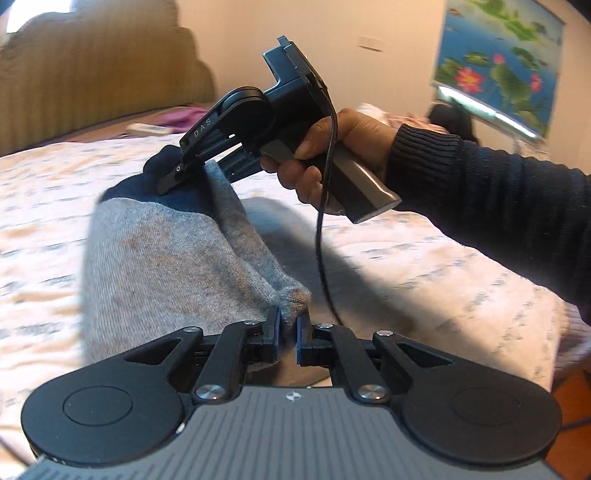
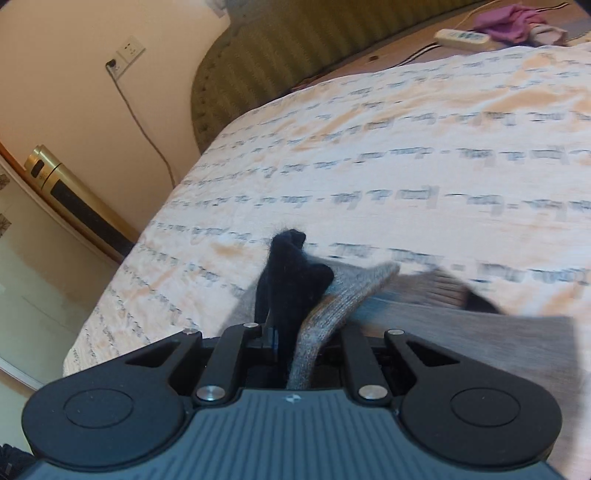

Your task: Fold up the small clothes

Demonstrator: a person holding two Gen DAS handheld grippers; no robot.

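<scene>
- The grey garment with a navy band point(image 1: 162, 240) hangs in the air above the bed point(image 1: 424, 266), stretched between the two tools, so none of it looks folded yet.
- The left gripper point(image 1: 289, 325) has its jaws pinched together on a grey corner at the near end of the cloth.
- The right gripper point(image 1: 173, 177), held in the person's right hand point(image 1: 332, 155), is clamped on the far end, where the navy part begins.
- I would judge this an early stage: the piece is lifted and spread, and laying it flat, doubling it over and smoothing it all remain.
- The left wrist view alone shows the whole span of cloth, the hand and dark sleeve, and the flower picture point(image 1: 498, 62) on the far right wall.
- The right wrist view alone shows that grip up close: navy and grey fabric bunched between the right gripper's closed jaws point(image 2: 295, 332).
- It also shows the headboard point(image 2: 295, 48), a power strip point(image 2: 461, 38), a purple cloth point(image 2: 509, 22) at the far end of the bed, and a wall socket point(image 2: 127, 55) on the left.
</scene>
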